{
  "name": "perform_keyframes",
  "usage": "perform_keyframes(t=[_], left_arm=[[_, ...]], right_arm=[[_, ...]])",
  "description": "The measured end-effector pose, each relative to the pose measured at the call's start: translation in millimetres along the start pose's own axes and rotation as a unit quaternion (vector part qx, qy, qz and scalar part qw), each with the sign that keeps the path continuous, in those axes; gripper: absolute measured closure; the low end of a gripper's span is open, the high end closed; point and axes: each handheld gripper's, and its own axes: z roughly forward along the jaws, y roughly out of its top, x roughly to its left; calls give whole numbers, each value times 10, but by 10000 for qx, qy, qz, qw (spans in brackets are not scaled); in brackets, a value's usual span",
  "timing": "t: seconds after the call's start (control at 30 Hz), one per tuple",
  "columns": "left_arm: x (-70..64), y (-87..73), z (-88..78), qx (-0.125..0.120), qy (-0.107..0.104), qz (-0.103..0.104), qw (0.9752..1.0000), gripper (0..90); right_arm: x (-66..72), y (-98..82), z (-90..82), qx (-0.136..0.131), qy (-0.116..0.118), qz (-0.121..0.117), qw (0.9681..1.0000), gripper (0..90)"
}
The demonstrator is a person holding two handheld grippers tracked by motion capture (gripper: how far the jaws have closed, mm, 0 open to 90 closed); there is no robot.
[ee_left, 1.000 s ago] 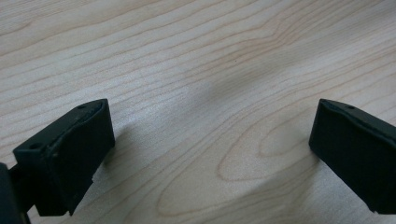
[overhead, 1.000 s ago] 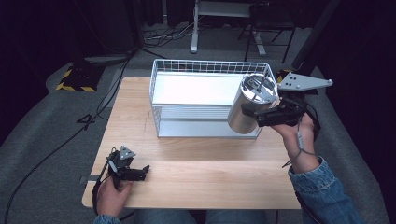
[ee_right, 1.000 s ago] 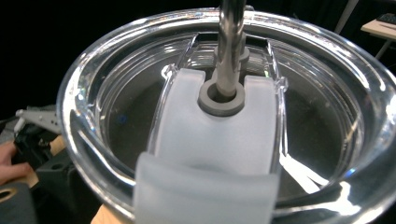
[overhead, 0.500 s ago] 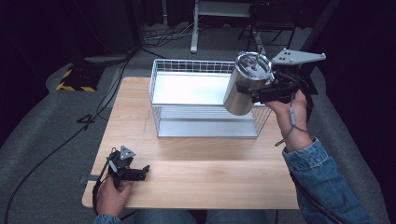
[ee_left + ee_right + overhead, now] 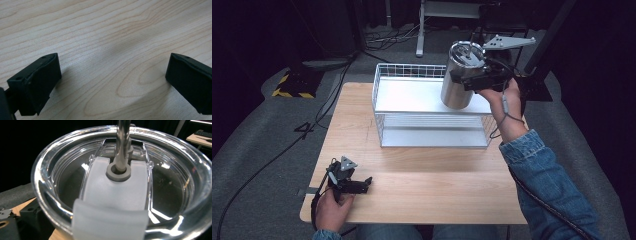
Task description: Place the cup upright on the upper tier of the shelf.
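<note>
1. I work at a light wooden table [image 5: 422,195] in a dark room, with cables on the grey floor [image 5: 272,130].
2. A white wire basket [image 5: 432,107] stands at the table's far side.
3. My left gripper [image 5: 354,184] rests near the table's front-left corner, jaws wide apart.
4. My right gripper [image 5: 472,80] clamps the steel tumbler [image 5: 460,75] above the basket's right end; its clear lid [image 5: 120,185] faces the camera.
5. Since 1 second ago, I have carried the tumbler higher and farther back.

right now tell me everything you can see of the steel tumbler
The steel tumbler is a brushed-metal cup, narrower at the base, capped by a clear plastic lid with a frosted slider and a metal straw through a grey grommet. The right hand-held gripper holds it tilted in the air above the white wire basket.
</note>
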Motion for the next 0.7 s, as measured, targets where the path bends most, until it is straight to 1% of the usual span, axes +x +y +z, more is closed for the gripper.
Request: perform_keyframes(t=[0.13, 0.27, 0.47, 0.6, 0.7], left_arm=[[0, 0, 0, 0, -2, -3, 10000, 5], [-3, -1, 1, -4, -8, -24, 10000, 5], [-1, 0, 1, -4, -3, -7, 10000, 5], [-1, 0, 0, 3, -3, -10, 10000, 5], [0, 0, 0, 3, -4, -3, 10000, 5]], right_arm=[[-54, 27, 109, 20, -53, 87, 9999, 39], [-117, 35, 229, 80, -119, 227, 9996, 39], [-156, 65, 356, 119, -212, 181, 9995, 39], [-176, 67, 432, 166, -186, 290, 9993, 39], [-182, 52, 480, 184, -185, 313, 9992, 39]])
